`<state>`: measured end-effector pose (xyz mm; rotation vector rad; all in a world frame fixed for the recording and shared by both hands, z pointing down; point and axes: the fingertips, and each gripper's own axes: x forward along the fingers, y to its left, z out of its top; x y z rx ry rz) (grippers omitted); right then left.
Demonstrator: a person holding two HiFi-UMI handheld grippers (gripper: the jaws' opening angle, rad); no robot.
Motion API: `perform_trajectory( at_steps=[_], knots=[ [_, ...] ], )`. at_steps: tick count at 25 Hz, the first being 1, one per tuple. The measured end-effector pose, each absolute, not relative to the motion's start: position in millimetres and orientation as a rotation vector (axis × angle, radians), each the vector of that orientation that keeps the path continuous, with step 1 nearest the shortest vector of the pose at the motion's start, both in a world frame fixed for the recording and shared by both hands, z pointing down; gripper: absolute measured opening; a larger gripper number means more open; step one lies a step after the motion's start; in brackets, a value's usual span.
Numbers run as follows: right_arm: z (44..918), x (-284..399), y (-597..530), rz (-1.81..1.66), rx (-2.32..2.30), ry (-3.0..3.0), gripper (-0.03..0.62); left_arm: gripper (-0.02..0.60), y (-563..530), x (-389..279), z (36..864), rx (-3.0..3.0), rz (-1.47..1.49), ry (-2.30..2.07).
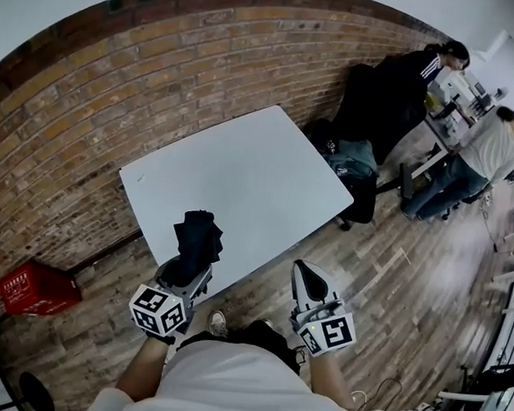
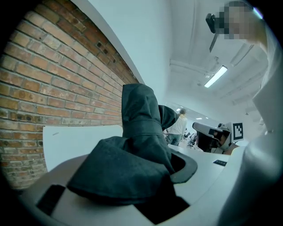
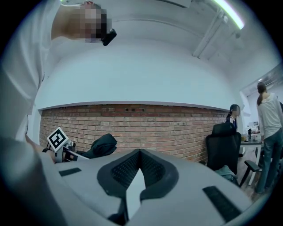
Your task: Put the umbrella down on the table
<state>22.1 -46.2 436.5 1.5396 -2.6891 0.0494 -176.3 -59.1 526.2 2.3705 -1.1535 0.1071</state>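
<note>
A folded dark umbrella (image 1: 199, 237) stands upright in my left gripper (image 1: 188, 273), which is shut on it just over the near edge of the white table (image 1: 259, 174). In the left gripper view the umbrella's (image 2: 140, 132) cloth fills the jaws and hides the pads, with the table (image 2: 79, 141) lying behind it. My right gripper (image 1: 306, 276) hangs beside the table's near corner, above the wooden floor. It holds nothing, and its pads meet at the tip (image 3: 140, 152). The right gripper view also catches the umbrella (image 3: 102, 145) off to the left.
A brick wall (image 1: 115, 94) runs behind the table. A red crate (image 1: 39, 289) sits on the floor at the left. A black office chair (image 1: 365, 98) and a teal bag (image 1: 352, 159) stand past the table's right corner. People (image 1: 494, 146) work at desks on the far right.
</note>
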Motion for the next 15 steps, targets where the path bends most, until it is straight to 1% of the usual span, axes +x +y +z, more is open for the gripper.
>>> perform_trajectory(
  at_steps=[9,15],
  knots=[
    [444.6,58.3,-69.0,0.105,1.577,-2.669,0.018,0.225,-85.4,-136.7,524.2,2.392,0.144,-1.124],
    [426.9,73.3,-106.2,0.041,1.522,-2.726,0.018,0.225,-109.2,-124.8,520.6,2.35,0.131,-1.165]
  ],
)
